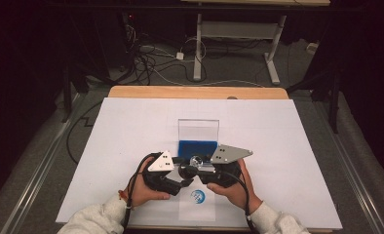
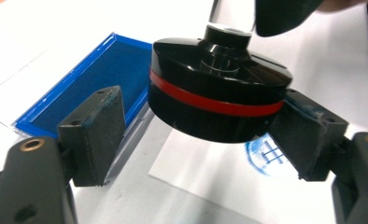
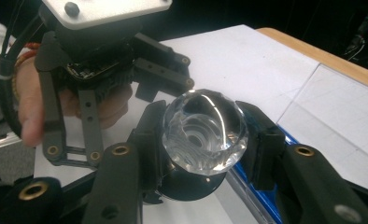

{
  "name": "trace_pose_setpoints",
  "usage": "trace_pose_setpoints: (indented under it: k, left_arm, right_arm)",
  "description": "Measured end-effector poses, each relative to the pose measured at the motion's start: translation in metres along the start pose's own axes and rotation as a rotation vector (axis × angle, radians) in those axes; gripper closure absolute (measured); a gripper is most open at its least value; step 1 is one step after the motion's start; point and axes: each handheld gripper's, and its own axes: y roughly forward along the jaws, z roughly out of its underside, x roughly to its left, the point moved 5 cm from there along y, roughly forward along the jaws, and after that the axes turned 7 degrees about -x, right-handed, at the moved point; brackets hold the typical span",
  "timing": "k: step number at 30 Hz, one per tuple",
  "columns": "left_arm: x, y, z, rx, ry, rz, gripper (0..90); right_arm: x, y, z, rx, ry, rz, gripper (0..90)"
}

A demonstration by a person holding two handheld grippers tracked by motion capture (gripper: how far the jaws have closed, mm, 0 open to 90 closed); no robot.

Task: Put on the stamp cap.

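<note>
A stamp hangs just above the table: a black round base with a red band (image 2: 215,102) and a clear faceted knob (image 3: 203,133) on top. My right gripper (image 1: 201,164) is shut on the knob, one pad on each side. My left gripper (image 2: 205,126) is open with the black base between its jaws; the left pad (image 2: 98,130) stands clearly off it, and the right pad sits close against it. Behind the stamp lies a blue ink pad (image 1: 197,147) with its clear lid (image 1: 198,129) standing up. A round blue print (image 2: 264,151) marks the white slip (image 2: 205,182) below.
A large white sheet (image 1: 131,146) covers the wooden table (image 1: 195,91). Both hands meet near the front middle. Past the far edge are dark floor, cables and a desk frame (image 1: 239,34).
</note>
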Motion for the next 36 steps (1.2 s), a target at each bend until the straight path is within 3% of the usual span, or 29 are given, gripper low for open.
trace_pose_setpoints:
  k: [2,5,9,14,20,36]
  left_arm:
    - [0.000,-0.001,-0.001,-0.010,0.014,-0.036,28.5]
    - [0.002,-0.003,-0.001,-0.017,0.010,-0.057,28.5]
    - [0.008,-0.009,-0.001,-0.044,-0.024,-0.075,28.4]
    - [0.009,-0.014,-0.003,-0.073,-0.035,-0.094,28.2]
    - [0.006,-0.016,0.001,-0.040,0.016,-0.099,23.5]
    - [0.015,-0.033,0.011,-0.007,0.030,-0.155,19.0]
  right_arm:
    - [-0.001,-0.001,-0.001,-0.011,0.003,0.012,56.8]
    - [-0.003,-0.003,-0.001,-0.012,0.007,0.027,56.9]
    - [-0.005,-0.005,-0.002,-0.033,0.017,0.049,56.9]
    - [-0.006,-0.008,-0.004,-0.058,0.032,0.070,56.9]
    - [-0.016,-0.016,-0.007,-0.085,0.052,0.118,56.9]
    - [-0.035,-0.034,-0.005,-0.051,0.038,0.168,56.9]
